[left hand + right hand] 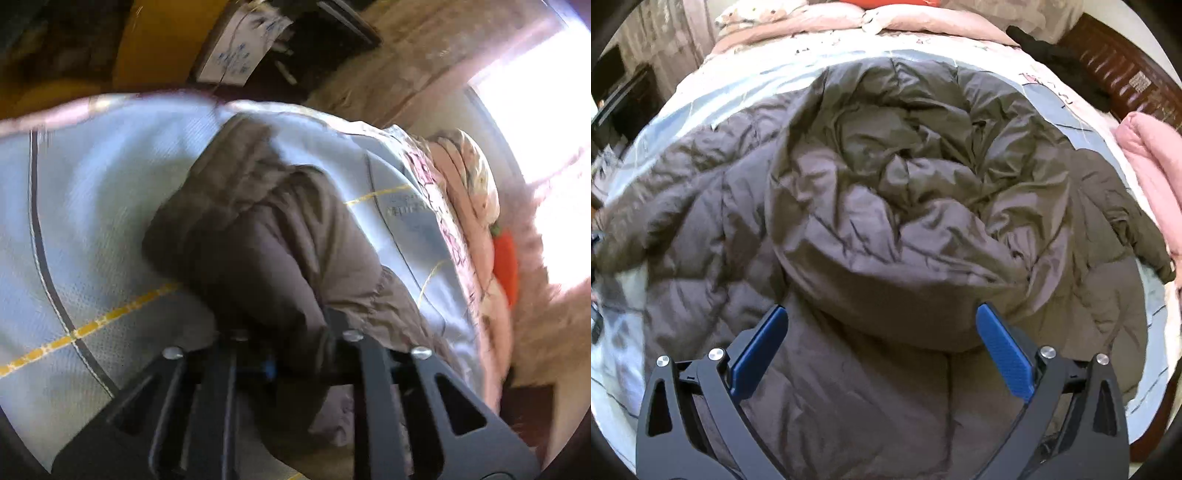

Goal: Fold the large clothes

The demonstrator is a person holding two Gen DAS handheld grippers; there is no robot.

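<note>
Here your left gripper pinches a sleeve of the brown puffer jacket to fold it inward, while your right gripper hovers with fingers spread apart, ready above the hood.

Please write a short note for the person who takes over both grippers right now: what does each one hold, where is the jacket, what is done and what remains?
Left gripper: shut on a bunched part of the brown puffer jacket; which part, I cannot tell.
Right gripper: open, holding nothing, above the jacket's hood.
Jacket: spread on the light blue bed sheet, sleeves out to both sides.
Done: no finished fold is visible.
Left: probably fold in the sleeves, then the body.
</note>
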